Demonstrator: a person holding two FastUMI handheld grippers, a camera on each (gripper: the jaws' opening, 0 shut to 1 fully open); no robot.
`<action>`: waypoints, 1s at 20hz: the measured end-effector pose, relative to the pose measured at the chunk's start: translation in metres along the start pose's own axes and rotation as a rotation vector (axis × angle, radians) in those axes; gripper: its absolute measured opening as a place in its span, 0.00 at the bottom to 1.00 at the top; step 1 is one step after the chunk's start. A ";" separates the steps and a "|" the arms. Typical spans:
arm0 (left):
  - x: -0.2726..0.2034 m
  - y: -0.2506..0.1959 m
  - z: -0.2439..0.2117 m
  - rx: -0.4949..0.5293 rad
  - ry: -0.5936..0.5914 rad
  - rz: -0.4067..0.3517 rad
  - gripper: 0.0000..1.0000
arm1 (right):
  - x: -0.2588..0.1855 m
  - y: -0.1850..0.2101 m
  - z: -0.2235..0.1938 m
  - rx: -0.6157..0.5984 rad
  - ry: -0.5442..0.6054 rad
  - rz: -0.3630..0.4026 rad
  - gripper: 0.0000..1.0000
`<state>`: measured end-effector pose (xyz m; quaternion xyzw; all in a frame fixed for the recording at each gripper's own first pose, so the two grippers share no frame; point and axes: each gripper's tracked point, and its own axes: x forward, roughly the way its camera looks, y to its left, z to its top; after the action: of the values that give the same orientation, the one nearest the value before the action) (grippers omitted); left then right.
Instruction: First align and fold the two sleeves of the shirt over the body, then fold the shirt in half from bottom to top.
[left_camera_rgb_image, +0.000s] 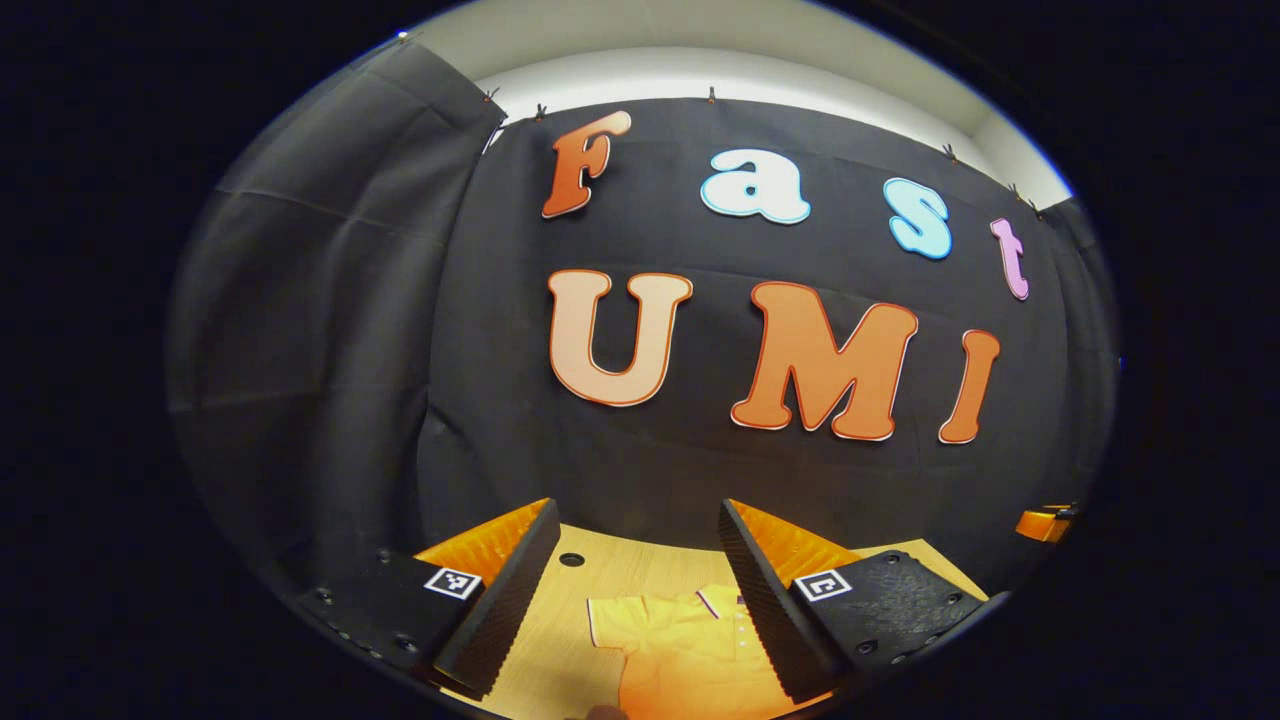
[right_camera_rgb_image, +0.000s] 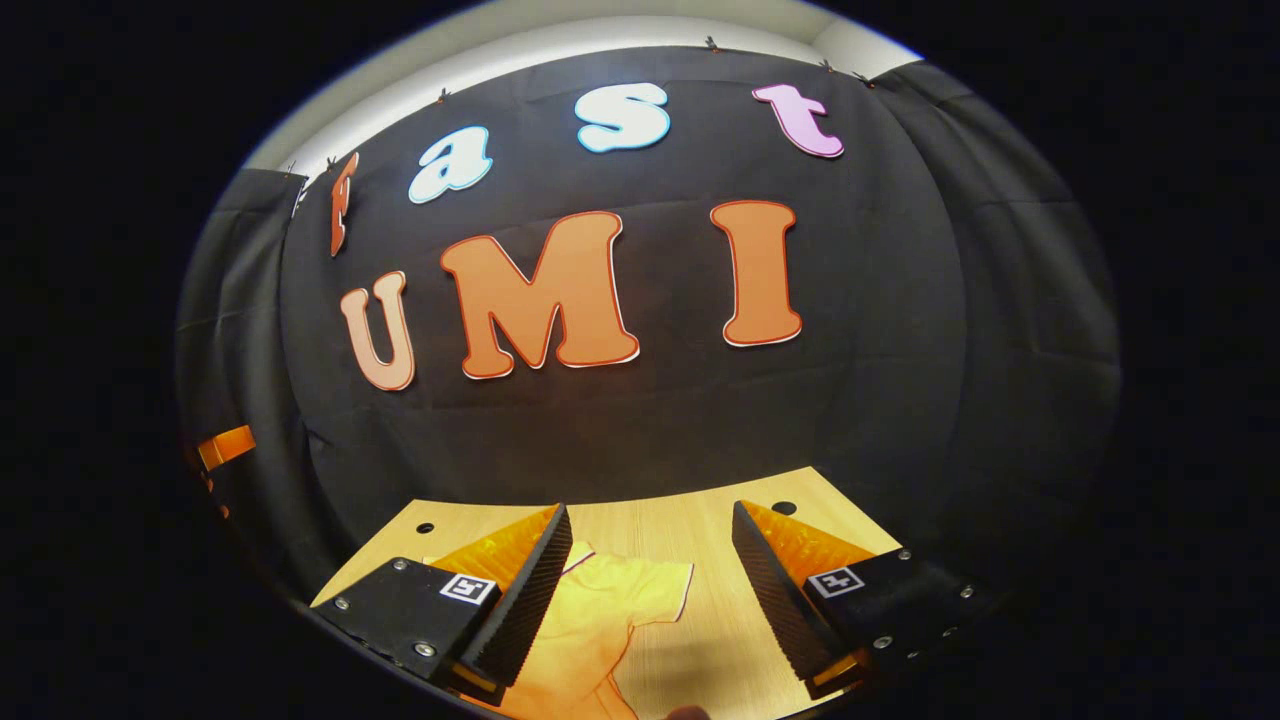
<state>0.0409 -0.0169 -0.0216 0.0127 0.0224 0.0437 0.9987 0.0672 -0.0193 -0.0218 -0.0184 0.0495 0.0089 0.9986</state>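
A yellow short-sleeved shirt (left_camera_rgb_image: 680, 650) lies flat on a light wooden table (left_camera_rgb_image: 610, 565), collar toward the far wall. In the left gripper view its one sleeve and collar show between my fingers. My left gripper (left_camera_rgb_image: 640, 570) hangs open above the shirt, holding nothing. In the right gripper view the shirt's other sleeve (right_camera_rgb_image: 640, 590) spreads out to the side of the body (right_camera_rgb_image: 570, 650). My right gripper (right_camera_rgb_image: 650, 575) is open above that sleeve, nothing between its fingers. The shirt's lower part is hidden below both views.
The black cloth wall stands close behind the table's far edge (right_camera_rgb_image: 610, 500). Small round holes (right_camera_rgb_image: 783, 508) mark the tabletop near its back corners. The other gripper (left_camera_rgb_image: 1045, 523) peeks in at the right rim of the left gripper view.
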 end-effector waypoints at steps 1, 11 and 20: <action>0.006 -0.001 0.003 0.011 -0.005 -0.008 0.98 | 0.001 0.000 0.000 0.002 -0.001 -0.007 0.98; 0.042 -0.001 -0.014 -0.025 0.047 -0.057 0.98 | 0.011 0.015 -0.023 -0.008 0.080 -0.020 0.98; 0.050 0.027 -0.033 -0.002 0.089 -0.021 0.98 | 0.064 0.017 -0.065 -0.004 0.375 -0.019 0.98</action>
<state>0.0867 0.0148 -0.0564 0.0095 0.0667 0.0337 0.9972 0.1241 -0.0036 -0.0930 -0.0220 0.2346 -0.0038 0.9718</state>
